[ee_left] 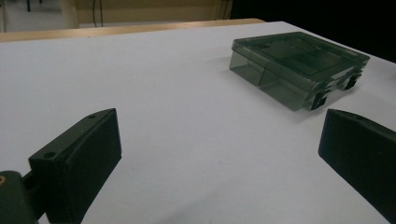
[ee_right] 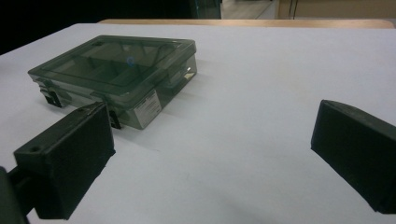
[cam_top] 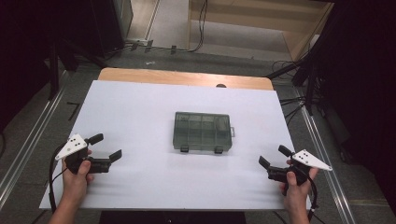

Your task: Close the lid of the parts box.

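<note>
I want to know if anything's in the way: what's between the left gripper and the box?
Nothing: the high view shows bare white table between the left gripper and the box.

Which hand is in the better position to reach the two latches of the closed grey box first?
Neither clearly. The box lies midway, its latches facing the person. The left tool and right tool are open and about equally far; left seems marginally nearer.

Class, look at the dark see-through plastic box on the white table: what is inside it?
Through the closed lid of the box dividers show, forming several compartments. The tinted plastic is too dark to tell whether anything lies in them.
</note>
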Motion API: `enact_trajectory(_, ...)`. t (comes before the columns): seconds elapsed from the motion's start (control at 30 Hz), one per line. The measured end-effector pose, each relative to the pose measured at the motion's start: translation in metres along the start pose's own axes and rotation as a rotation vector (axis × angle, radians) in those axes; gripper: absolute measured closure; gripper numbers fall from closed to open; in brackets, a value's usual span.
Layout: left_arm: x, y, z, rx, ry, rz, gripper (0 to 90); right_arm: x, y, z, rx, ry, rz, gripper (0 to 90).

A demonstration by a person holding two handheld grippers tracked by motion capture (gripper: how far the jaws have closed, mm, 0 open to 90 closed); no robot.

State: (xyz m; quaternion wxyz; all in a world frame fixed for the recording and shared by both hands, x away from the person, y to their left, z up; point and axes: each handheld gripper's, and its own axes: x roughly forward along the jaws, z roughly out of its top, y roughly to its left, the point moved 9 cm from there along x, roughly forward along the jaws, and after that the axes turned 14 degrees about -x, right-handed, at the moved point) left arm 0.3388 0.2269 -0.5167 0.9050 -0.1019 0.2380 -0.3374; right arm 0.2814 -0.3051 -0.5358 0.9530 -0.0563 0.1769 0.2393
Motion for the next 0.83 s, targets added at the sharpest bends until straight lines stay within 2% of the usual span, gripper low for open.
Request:
enact_trajectory(0.23, -0.012, 0.014, -0.004, 0.012, 0.019, 0.022, 0.0, -0.009, -0.011, -0.009, 0.001, 0.012, -0.023, 0.0)
enact_trajectory(0.37, -0.017, 0.019, -0.005, 0.019, 0.022, 0.034, 0.0, -0.012, -0.014, -0.012, -0.024, 0.024, -0.038, 0.0)
enact_trajectory(0.57, -0.024, 0.024, -0.004, 0.018, 0.016, 0.033, 0.0, -0.02, -0.021, -0.015, 0.007, -0.002, -0.041, 0.0)
enact_trajectory(0.73, -0.023, 0.027, -0.006, -0.006, 0.012, 0.019, 0.0, -0.024, -0.03, -0.018, 0.051, -0.035, -0.049, 0.0)
enact_trajectory(0.83, -0.023, 0.029, -0.005, -0.02, -0.002, 0.011, 0.0, -0.022, -0.029, -0.018, 0.045, -0.029, -0.05, 0.0)
